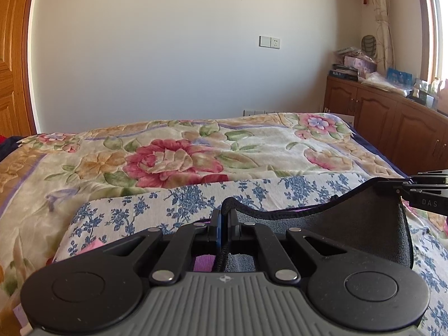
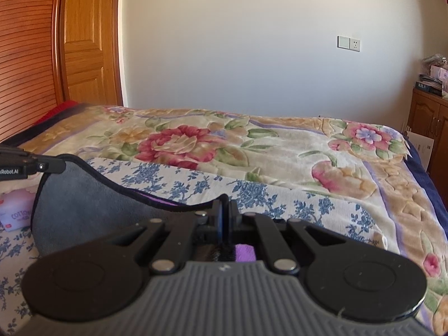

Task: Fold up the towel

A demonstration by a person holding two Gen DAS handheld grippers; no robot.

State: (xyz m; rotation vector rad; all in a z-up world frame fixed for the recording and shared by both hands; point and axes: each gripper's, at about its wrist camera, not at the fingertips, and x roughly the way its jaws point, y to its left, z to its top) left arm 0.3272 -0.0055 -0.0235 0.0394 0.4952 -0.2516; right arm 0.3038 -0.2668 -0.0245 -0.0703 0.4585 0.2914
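Observation:
A grey towel [image 1: 355,226] with a dark hem and a purple underside hangs between my two grippers above the bed; it also shows in the right wrist view [image 2: 89,210]. My left gripper [image 1: 224,218] is shut on the towel's left top corner. My right gripper [image 2: 224,210] is shut on its right top corner, and shows at the right edge of the left wrist view [image 1: 406,186]. The left gripper shows at the left edge of the right wrist view [image 2: 53,166]. The towel's top edge sags between them. Its lower part is hidden behind the gripper bodies.
A blue-flowered white cloth [image 1: 173,204] lies under the towel on a floral blanket [image 1: 173,156] that covers the bed. A pack of cotton tissues [image 2: 15,212] lies at the left. A wooden cabinet [image 1: 386,123] with clutter stands right; a wooden door [image 2: 86,39] stands left.

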